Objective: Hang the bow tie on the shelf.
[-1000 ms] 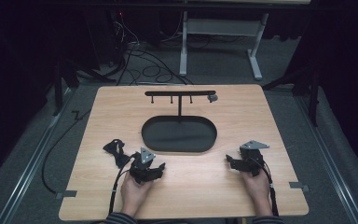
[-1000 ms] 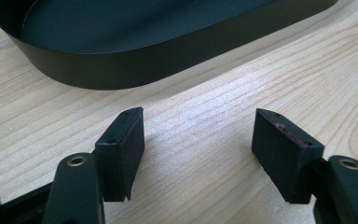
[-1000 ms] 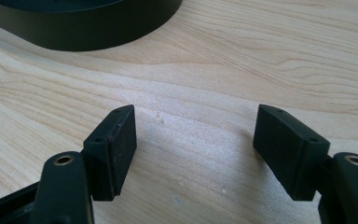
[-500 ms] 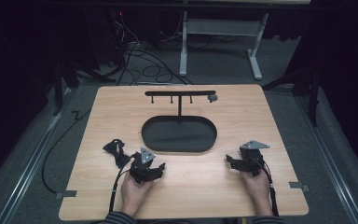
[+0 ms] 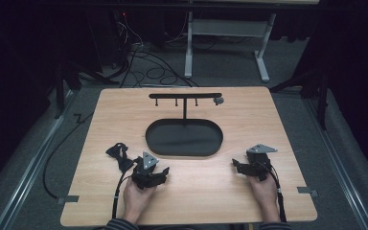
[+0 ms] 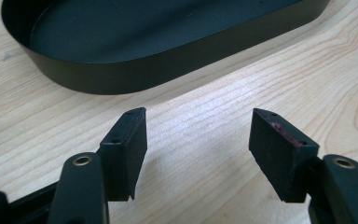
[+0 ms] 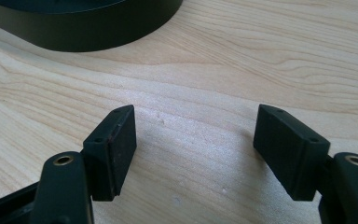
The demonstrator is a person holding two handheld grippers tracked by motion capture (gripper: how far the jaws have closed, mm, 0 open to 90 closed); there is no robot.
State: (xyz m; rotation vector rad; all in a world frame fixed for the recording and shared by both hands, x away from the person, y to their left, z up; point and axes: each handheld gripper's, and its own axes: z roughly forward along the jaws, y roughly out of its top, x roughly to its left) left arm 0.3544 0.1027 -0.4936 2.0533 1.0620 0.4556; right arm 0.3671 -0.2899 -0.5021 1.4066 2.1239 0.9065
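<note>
A person sits at the near edge of a pale wooden table (image 5: pixel 278 124) with a hand-held gripper in each hand, both resting on the tabletop. The left gripper (image 5: pixel 162 173) lies at about seven o'clock from the table's centre, its jaws spread wide with nothing between them; in the left gripper view the left gripper (image 6: pixel 198 140) looks over bare wood toward the wall of a black oval tray (image 6: pixel 135 77). The right gripper (image 5: pixel 235 166) lies at about five o'clock, likewise released and empty; in the right gripper view the right gripper (image 7: pixel 195 133) faces bare wood, with the tray's rim (image 7: pixel 102 35) at the upper left. Seen from above, the black oval tray (image 5: pixel 184 152) sits at the table's centre and appears empty. Just behind it, at twelve o'clock, stands a black T-shaped rack (image 5: pixel 185 96) with small hooks under its bar. A small dark crumpled thing (image 5: pixel 117 153), possibly a strap or cloth, lies just beside the left gripper at its ten o'clock; what it is cannot be told. Judging by this layout, no work has begun: nothing is held, hung or placed in the tray, so the whole job seems still ahead. Compared with the earlier high views, nothing has shifted; hands, grippers and objects lie as they did.
</note>
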